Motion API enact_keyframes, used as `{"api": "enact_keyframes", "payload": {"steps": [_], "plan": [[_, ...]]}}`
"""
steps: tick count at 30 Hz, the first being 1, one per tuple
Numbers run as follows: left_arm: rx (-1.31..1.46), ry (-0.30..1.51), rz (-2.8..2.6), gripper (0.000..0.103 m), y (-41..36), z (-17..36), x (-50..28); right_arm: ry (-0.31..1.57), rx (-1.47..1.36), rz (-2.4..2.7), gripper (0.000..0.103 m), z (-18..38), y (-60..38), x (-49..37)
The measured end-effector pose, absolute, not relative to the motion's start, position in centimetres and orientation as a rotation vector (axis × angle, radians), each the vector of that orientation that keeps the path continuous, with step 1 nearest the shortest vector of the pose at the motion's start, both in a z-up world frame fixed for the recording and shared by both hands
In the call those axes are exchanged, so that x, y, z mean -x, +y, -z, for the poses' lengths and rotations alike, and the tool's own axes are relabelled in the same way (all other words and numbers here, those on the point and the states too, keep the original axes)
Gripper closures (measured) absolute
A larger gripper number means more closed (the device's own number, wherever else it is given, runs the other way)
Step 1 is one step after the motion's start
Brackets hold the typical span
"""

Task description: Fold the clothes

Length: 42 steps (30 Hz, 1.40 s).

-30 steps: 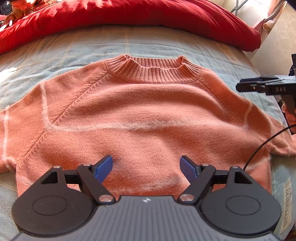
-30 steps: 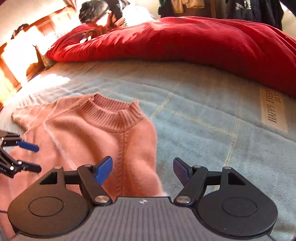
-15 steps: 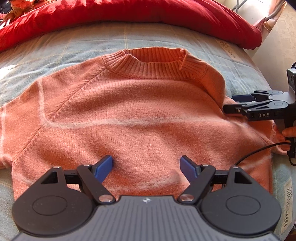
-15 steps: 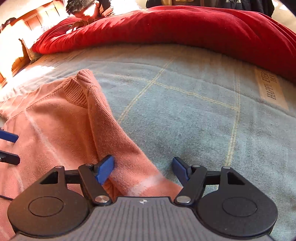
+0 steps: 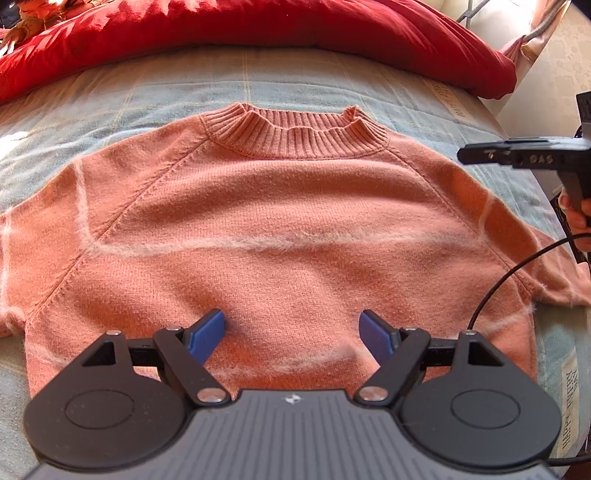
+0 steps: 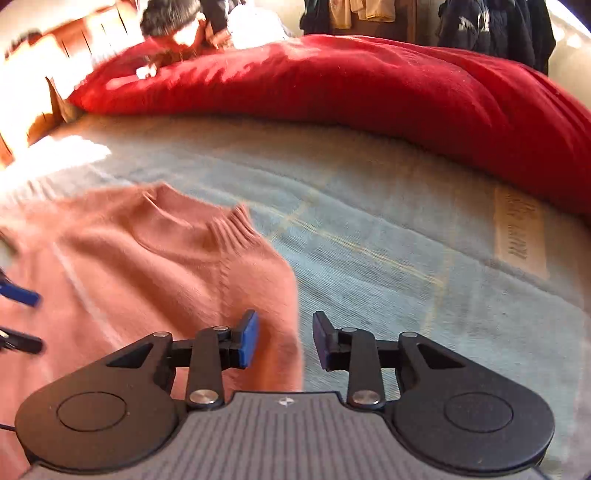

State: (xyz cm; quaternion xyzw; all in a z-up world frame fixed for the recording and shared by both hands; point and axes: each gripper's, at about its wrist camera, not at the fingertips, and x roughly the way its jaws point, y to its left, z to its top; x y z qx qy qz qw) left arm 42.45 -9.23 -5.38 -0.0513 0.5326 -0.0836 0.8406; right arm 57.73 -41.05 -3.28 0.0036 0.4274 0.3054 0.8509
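Note:
A salmon-pink knit sweater (image 5: 280, 229) with a ribbed collar lies flat, front up, on the bed. My left gripper (image 5: 293, 330) is open and empty, low over the sweater's lower body. My right gripper (image 6: 284, 339) is open with its jaws partly drawn in. It hovers over the sweater's right shoulder edge (image 6: 207, 273) and holds nothing. In the left wrist view the right gripper (image 5: 517, 155) shows at the far right, above the sweater's right sleeve. The right wrist view is blurred.
The sweater lies on a light blue blanket (image 5: 129, 96) (image 6: 406, 240). A big red quilt (image 5: 258, 26) (image 6: 369, 81) lies bunched across the far side of the bed. A black cable (image 5: 506, 273) crosses the right sleeve. Dark clothes (image 6: 491, 26) hang behind.
The right gripper has let go of the shoulder that it had lifted and has pulled back up and to the right. The sweater lies flat again. Its jaws are narrower. The left gripper has barely moved.

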Motion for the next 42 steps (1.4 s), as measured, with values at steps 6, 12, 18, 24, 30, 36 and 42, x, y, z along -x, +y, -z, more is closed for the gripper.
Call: {"api": "enact_keyframes", "payload": {"steps": [6,12,18,24,30,36,42], "plan": [[0.118,1.121,0.178,0.023,-9.3,5.4,-42.6,0.943,0.153,-0.509,0.067,6.3,-40.9,-59.5],[0.121,1.132,0.176,0.023,-8.8,5.8,-42.5,0.933,0.128,-0.596,0.067,7.6,-39.3,-55.4],[0.126,1.132,0.178,0.023,-8.9,5.8,-42.6,0.879,0.152,-0.543,0.067,6.8,-38.2,-52.8],[0.123,1.134,0.178,0.023,-9.0,5.9,-42.6,0.943,0.14,-0.66,0.063,8.0,-38.8,-52.0],[0.1,1.137,0.193,0.023,-9.2,5.9,-42.2,1.045,0.138,-0.799,0.057,8.0,-39.8,-54.2],[0.097,1.141,0.197,0.023,-9.3,5.9,-42.0,1.039,0.447,-0.848,0.065,6.9,-37.2,-51.8],[0.1,1.137,0.2,0.023,-9.2,5.7,-42.0,0.878,0.71,-0.635,0.089,5.6,-35.9,-51.0]]}}
